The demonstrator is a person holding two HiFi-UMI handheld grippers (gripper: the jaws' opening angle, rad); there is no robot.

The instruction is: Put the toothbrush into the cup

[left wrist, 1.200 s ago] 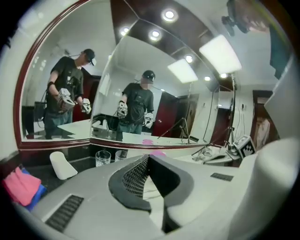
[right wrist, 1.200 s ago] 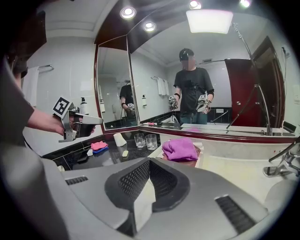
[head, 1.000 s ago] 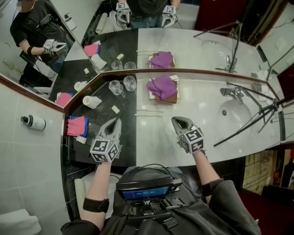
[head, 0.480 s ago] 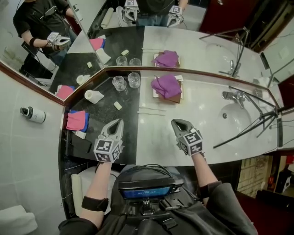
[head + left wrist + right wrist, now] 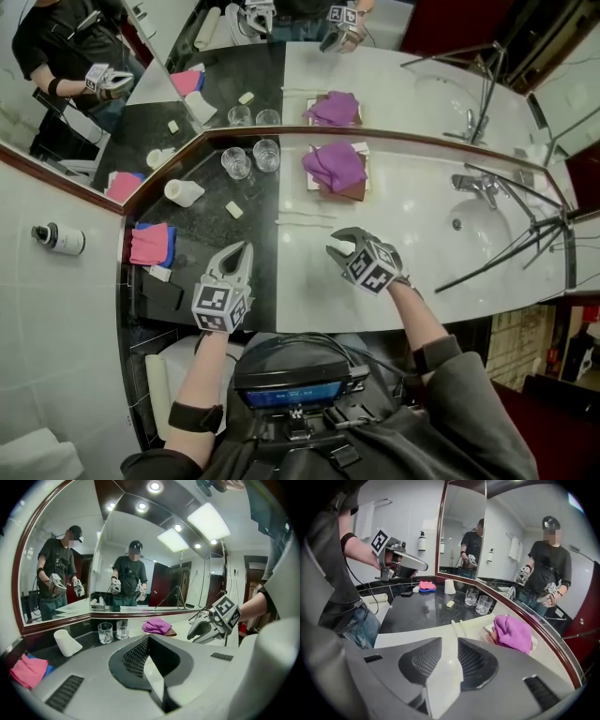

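Two thin white toothbrushes (image 5: 305, 218) (image 5: 459, 627) lie side by side on the white counter, where it meets the black stone. Two clear glass cups (image 5: 250, 157) (image 5: 113, 631) (image 5: 477, 601) stand upright at the back by the mirror. My right gripper (image 5: 339, 246) (image 5: 450, 642) hovers just in front of the toothbrushes, tilted down. Its jaws have just been opening and nothing is between them. My left gripper (image 5: 245, 247) (image 5: 149, 637) is shut and empty over the black stone, well short of the glasses.
A purple cloth (image 5: 334, 166) sits on a brown tray right of the glasses. A white cup (image 5: 185, 192) lies on its side at the left, with a soap bar (image 5: 234, 210) and a pink cloth (image 5: 148, 244) nearby. Sink (image 5: 476, 230), faucet and tripod legs (image 5: 511, 246) fill the right.
My right gripper has moved left and down toward the toothbrushes, rolled over, and its jaws have parted. The left gripper has hardly shifted.
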